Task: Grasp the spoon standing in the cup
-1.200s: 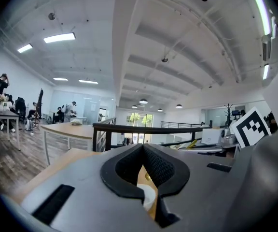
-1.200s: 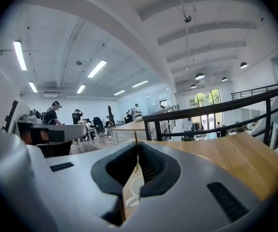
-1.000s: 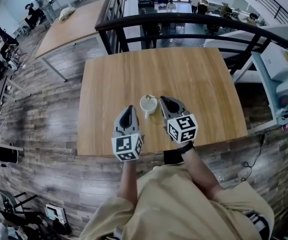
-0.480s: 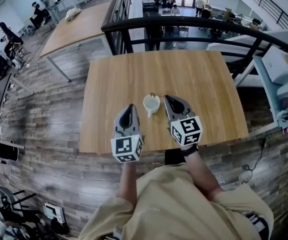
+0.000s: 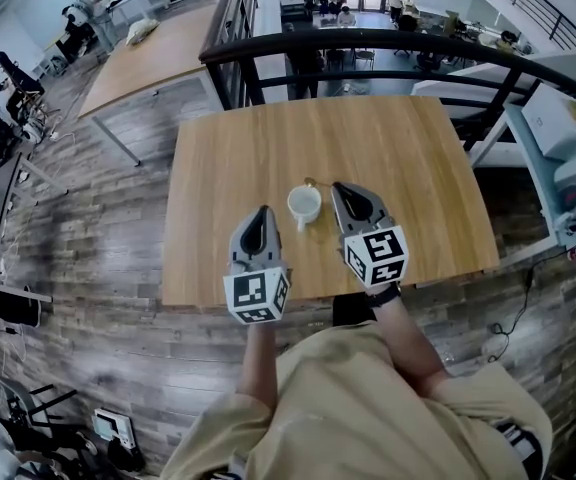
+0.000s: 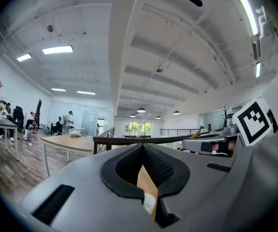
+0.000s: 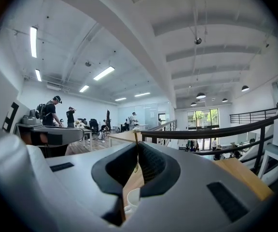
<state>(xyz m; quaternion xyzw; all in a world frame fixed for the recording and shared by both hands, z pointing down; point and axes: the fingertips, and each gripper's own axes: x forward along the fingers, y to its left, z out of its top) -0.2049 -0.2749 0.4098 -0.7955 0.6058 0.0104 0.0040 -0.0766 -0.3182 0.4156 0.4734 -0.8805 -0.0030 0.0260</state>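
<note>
A white cup (image 5: 304, 205) stands on the wooden table (image 5: 408, 158) between my two grippers. A thin gold spoon (image 5: 310, 181) shows just past the cup's far rim, at the tip of my right gripper (image 5: 336, 187). In the right gripper view the spoon (image 7: 136, 153) stands upright in the seam of the shut right gripper (image 7: 138, 148), with the cup (image 7: 132, 197) below. My left gripper (image 5: 260, 212) rests left of the cup, shut and holding nothing. Through the notch of the left gripper (image 6: 143, 147) a bit of the cup (image 6: 148, 203) shows.
A black railing (image 5: 368, 43) runs behind the table's far edge. Another long table (image 5: 148, 53) stands at the back left, and a white cabinet (image 5: 558, 138) at the right. The person's legs (image 5: 348, 408) are at the near edge. People stand far off.
The spoon's top has shifted from over the cup to just beyond its far rim, together with the right gripper's tip. The left gripper has stayed in place.
</note>
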